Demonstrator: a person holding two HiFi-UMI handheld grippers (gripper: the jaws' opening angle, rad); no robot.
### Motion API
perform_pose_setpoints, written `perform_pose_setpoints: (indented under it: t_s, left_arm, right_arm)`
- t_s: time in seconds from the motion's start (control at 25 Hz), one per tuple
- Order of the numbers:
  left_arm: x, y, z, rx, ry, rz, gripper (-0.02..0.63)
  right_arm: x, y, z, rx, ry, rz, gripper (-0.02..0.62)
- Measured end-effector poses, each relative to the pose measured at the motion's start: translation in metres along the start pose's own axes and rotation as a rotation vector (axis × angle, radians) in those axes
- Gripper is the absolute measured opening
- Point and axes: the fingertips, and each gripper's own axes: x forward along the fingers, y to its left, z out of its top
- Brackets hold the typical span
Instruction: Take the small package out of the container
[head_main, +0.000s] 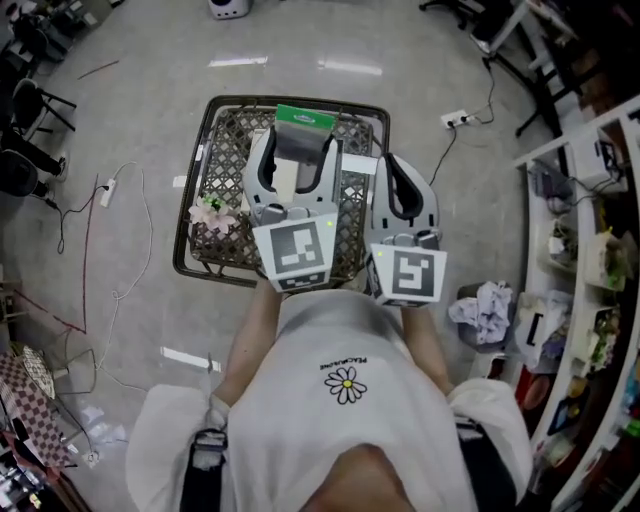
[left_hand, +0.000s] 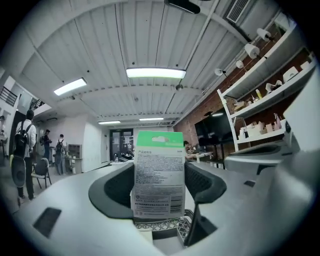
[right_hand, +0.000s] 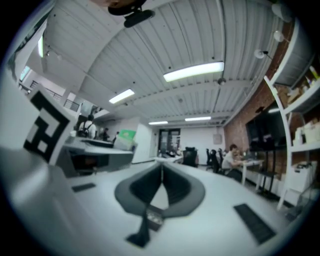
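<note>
Ceiling strip lamps give bright, even light; glare streaks the floor. Both gripper views bulge fisheye with black corners; the right gripper looks soft.

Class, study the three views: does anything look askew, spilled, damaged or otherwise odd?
Nothing stands out. The small package sits upright and looks intact between the jaws of the left gripper, over the wire basket. The right gripper is shut and empty.

small package print blurred, nothing legible
</note>
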Motion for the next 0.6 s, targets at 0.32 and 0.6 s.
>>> perform_pose_setpoints:
  t_s: [0.32,0.6]
  left_arm:
    - [-0.015,0.01,-0.016,-0.026,-0.027,0.028,0.328]
    - [-0.016,0.01,-0.015,0.0,-0.027,0.034,0.328]
  right_arm:
    - [-0.001,-0.001,-0.017,-0.001,0.047,-0.045,0.031]
    - [-0.004,-0.005,-0.015,-0.005,0.041,-0.063,0.031]
